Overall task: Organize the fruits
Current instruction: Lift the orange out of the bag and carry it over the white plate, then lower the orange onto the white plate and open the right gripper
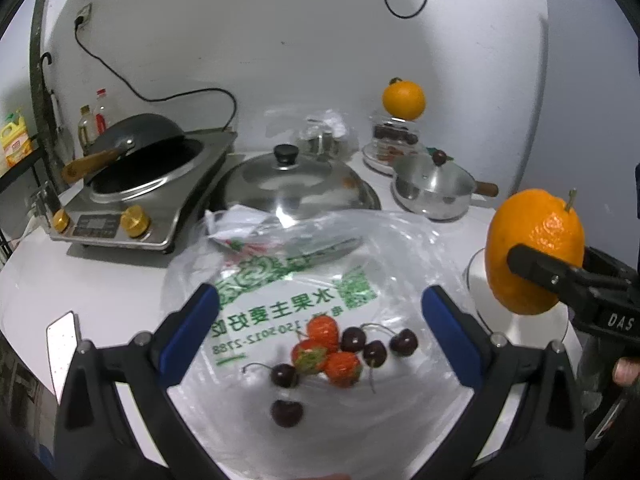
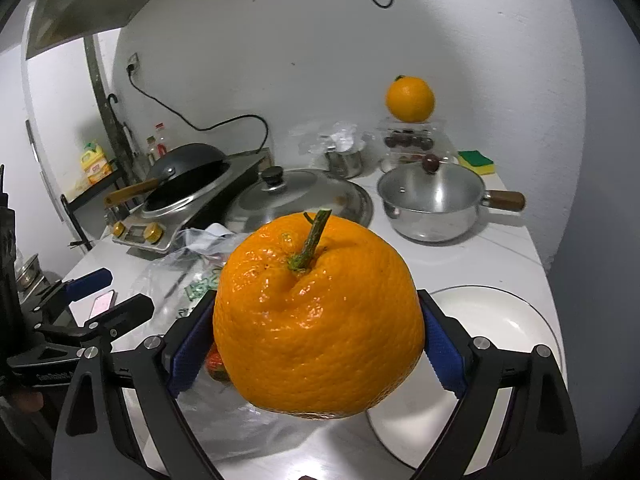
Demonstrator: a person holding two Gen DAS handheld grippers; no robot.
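Observation:
My right gripper (image 2: 316, 320) is shut on a big orange (image 2: 316, 312) with a green stem and holds it in the air above the near-left edge of a white plate (image 2: 500, 320). From the left wrist view, that orange (image 1: 532, 252) hangs over the plate (image 1: 476, 280) at the right. My left gripper (image 1: 320, 294) is open and hovers over a clear plastic bag (image 1: 280, 280) printed in green. On the bag lie three strawberries (image 1: 324, 344) and several dark cherries (image 1: 374, 344). A second orange (image 1: 403, 98) rests on a clear box at the back.
An induction cooker with a black wok (image 1: 132, 140) stands at back left. A large steel lid (image 1: 296, 184) and a steel saucepan (image 1: 434, 190) sit behind the bag. A yellow-green sponge (image 2: 476, 160) lies at back right, and a phone (image 1: 62, 330) lies at the left edge.

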